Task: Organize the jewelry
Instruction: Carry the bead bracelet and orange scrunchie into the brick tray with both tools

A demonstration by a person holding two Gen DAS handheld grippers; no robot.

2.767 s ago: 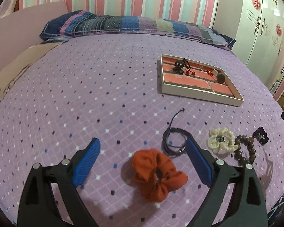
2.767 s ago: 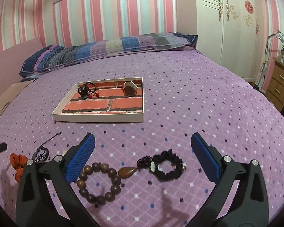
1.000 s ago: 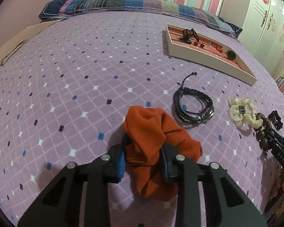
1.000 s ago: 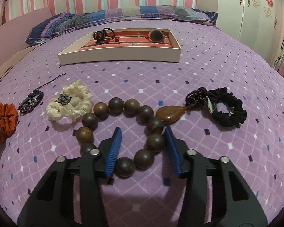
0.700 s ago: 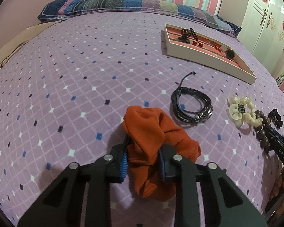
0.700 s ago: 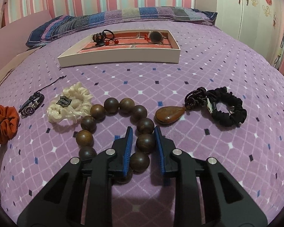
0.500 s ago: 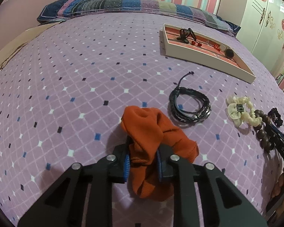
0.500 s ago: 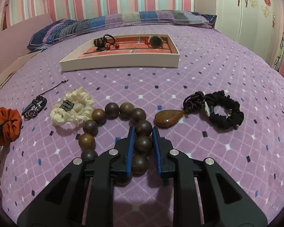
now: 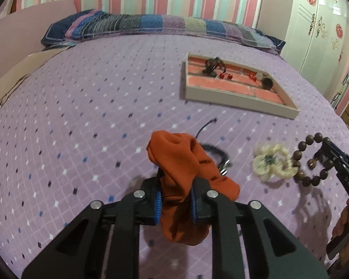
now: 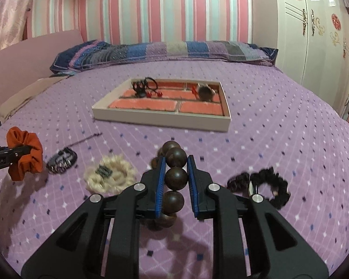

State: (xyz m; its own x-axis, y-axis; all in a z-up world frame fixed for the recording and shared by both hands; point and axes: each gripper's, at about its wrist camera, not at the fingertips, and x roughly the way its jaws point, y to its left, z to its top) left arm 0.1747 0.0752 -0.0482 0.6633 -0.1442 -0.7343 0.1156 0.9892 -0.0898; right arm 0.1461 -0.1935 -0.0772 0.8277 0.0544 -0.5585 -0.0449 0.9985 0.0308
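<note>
Left wrist view: both grippers were already carrying stuff toward the tray [image 9: 239, 97], upper right of frame.
Left gripper [image 9: 174, 200] was clamped on the scrunchie [image 9: 183, 162], right gripper [image 10: 174, 181] on the beads [image 10: 176, 178], both off the bed [image 9: 81, 116], probably so two pieces go in one trip.

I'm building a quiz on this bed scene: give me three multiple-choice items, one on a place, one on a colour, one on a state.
1. Where does the cream scrunchie lie?
A in the tray
B on the bedspread
C on the pillow

2. What colour is the scrunchie in the left gripper?
A orange
B green
C white

3. The right gripper is:
A wide open
B shut on nothing
C shut on the wooden bead bracelet

Key: B, it rests on the purple bedspread short of the tray; A, the orange scrunchie sits between the pads; C, beads sit clamped between the pads.
</note>
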